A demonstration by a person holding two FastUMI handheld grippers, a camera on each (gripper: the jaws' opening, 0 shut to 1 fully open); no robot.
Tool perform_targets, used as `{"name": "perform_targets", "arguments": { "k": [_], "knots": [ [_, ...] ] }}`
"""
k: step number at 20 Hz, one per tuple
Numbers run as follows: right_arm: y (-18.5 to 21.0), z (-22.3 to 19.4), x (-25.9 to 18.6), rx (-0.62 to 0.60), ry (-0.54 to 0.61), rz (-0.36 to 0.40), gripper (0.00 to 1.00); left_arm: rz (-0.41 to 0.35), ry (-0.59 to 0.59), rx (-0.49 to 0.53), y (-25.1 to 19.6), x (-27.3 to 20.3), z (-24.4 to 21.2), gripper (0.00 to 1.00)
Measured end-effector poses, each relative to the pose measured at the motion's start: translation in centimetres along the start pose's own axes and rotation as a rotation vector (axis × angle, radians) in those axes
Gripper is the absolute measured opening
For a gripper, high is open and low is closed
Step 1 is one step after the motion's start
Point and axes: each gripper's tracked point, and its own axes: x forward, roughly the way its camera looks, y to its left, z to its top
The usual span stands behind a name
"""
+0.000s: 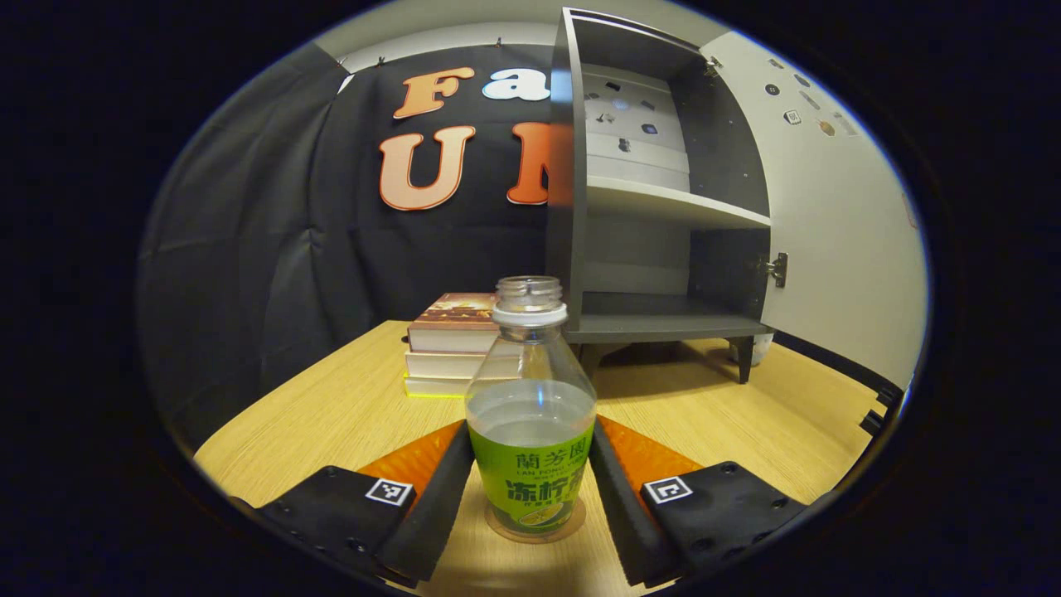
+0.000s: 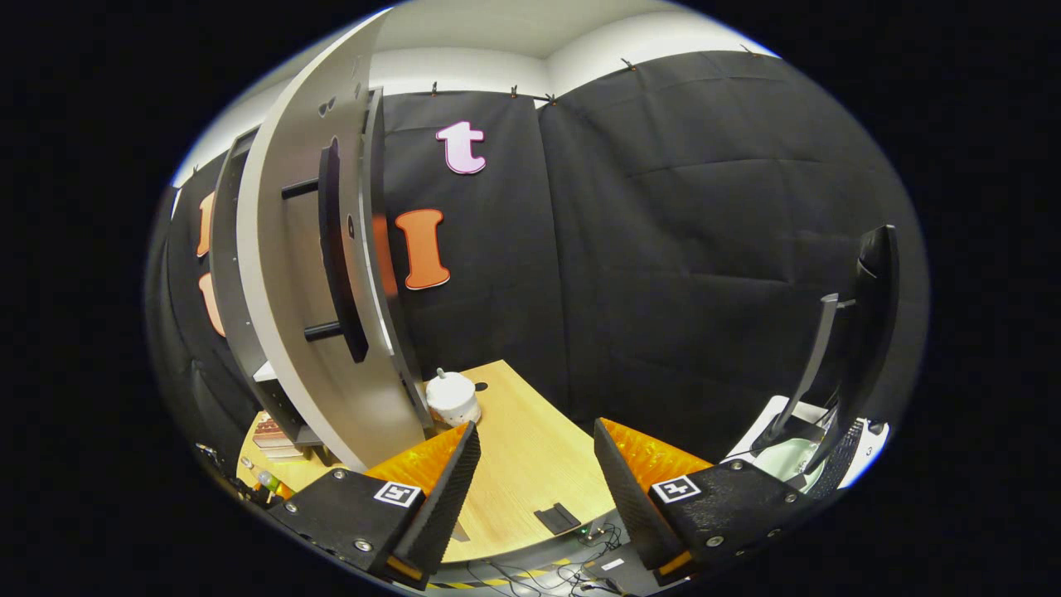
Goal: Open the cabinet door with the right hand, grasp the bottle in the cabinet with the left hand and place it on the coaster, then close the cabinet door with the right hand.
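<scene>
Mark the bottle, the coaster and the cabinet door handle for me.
bottle [image 1: 530, 414]: left gripper view, clear body above the label.
coaster [image 1: 497, 527]: left gripper view, rim under the bottle's base.
cabinet door handle [image 2: 336, 249]: right gripper view, middle of the bar.

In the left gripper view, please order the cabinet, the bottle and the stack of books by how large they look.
1. Cabinet, clearly the largest.
2. Bottle; it stands very near the camera, between the fingers, so its rank over the books is unsure.
3. Stack of books, farther back and partly hidden by the bottle.
</scene>
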Motion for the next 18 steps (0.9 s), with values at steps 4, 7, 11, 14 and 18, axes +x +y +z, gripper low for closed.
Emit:
{"name": "perform_targets", "arguments": {
  "k": [4, 7, 11, 14, 18],
  "knots": [
    [0.0, -0.1, 0.0, 0.001, 0.003, -0.003, 0.86, -0.003, -0.015, 0.008, -0.1, 0.1, 0.8, 0.9],
    [0.0, -0.3, 0.0, 0.006, 0.013, 0.0, 0.86, -0.005, -0.014, 0.018, -0.3, 0.3, 1.1, 0.9],
    [0.2, -0.4, -0.1, 0.011, 0.023, 0.004, 0.86, -0.016, 0.008, 0.032, -0.6, 0.2, 0.5, 0.9],
    [0.4, -0.3, 0.1, 0.009, 0.018, 0.009, 0.86, -0.008, 0.009, 0.046, -0.6, -0.1, 0.7, 0.99],
    [0.7, -0.4, 0.2, 0.006, 0.023, 0.018, 0.86, 0.006, 0.016, 0.064, -0.2, -0.9, 0.7, 0.99]
  ]
}}
